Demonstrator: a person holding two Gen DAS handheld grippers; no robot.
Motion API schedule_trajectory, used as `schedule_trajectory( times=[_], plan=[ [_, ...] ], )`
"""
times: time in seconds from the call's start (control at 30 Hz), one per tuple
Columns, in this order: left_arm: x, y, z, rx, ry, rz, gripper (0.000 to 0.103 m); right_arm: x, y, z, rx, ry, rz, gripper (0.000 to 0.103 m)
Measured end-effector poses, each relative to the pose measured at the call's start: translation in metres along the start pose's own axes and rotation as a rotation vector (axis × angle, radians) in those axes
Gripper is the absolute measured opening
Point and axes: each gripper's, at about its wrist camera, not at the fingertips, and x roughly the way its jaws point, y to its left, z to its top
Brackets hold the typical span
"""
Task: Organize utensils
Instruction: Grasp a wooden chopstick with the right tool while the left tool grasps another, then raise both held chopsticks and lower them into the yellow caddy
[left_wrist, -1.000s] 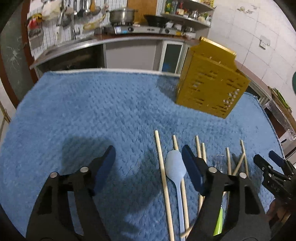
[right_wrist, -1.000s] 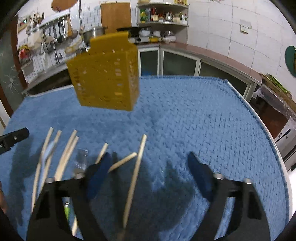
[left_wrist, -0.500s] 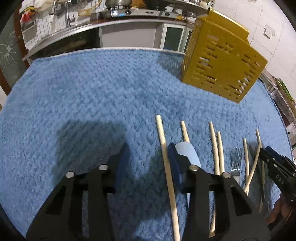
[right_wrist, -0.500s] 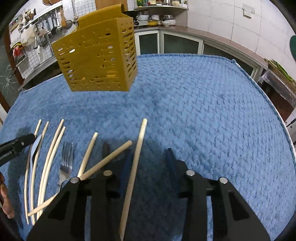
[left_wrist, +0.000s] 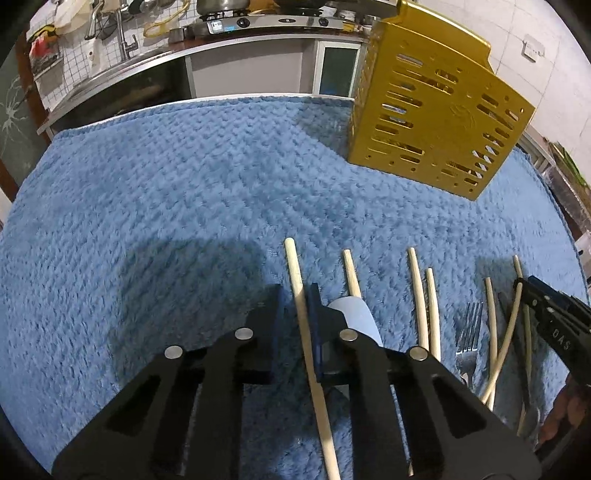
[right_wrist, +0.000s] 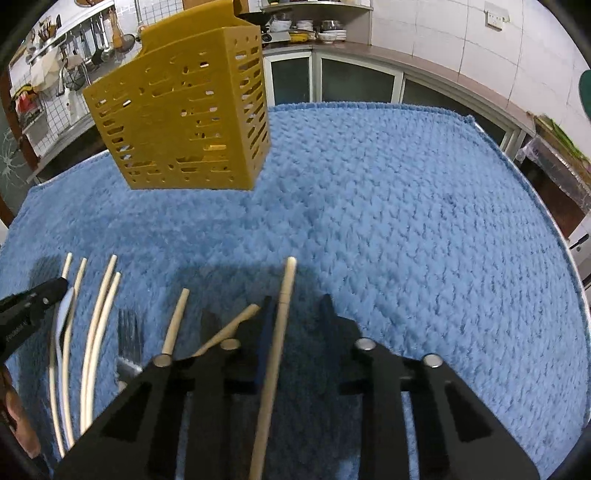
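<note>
A blue towel (left_wrist: 184, 192) covers the kitchen table. The left gripper (left_wrist: 297, 314) has just been closing and pinches the leftmost chopstick (left_wrist: 295, 280). The right gripper (right_wrist: 295, 317) has been narrowing around the rightmost chopstick (right_wrist: 286, 288), one pad still apart from it. Spoon (left_wrist: 354, 317), fork (left_wrist: 467, 332) and loose chopsticks crowd between; the yellow holder (right_wrist: 184, 122) stands far behind.

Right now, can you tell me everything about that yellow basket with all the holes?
The yellow basket is a tall box, plastic by the look of it, with slots and round holes cut through its walls. One wall rises higher than the others, like a back piece. It stands upright on the blue cloth, far behind the chopsticks. Neither gripper touches it. Its inside is hidden.
</note>
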Motion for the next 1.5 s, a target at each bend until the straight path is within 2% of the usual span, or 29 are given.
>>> schedule_trajectory(
  times=[0.2,0.43,0.63,0.8,1.03,1.5],
  plan=[
    [-0.003,-0.005,-0.003,0.019,-0.017,0.016,0.006,-0.003,-0.004,-0.001,0.031,-0.019,0.021,0.007],
    [-0.022,-0.001,-0.002,0.008,-0.065,-0.009,0.004,-0.018,-0.013,-0.002,0.074,-0.061,0.081,0.007],
    [-0.05,0.001,0.001,-0.005,-0.133,-0.052,0.004,-0.044,-0.014,0.001,0.08,-0.135,0.116,0.006],
    [-0.076,0.002,-0.001,-0.014,-0.185,-0.122,0.004,-0.067,-0.015,0.002,0.087,-0.209,0.155,0.006],
    [-0.105,0.001,-0.003,0.005,-0.255,-0.184,0.004,-0.098,-0.017,0.002,0.088,-0.294,0.197,0.006],
    [-0.129,0.002,0.001,0.01,-0.329,-0.184,0.004,-0.115,-0.01,-0.002,0.072,-0.34,0.21,0.006]
  ],
)
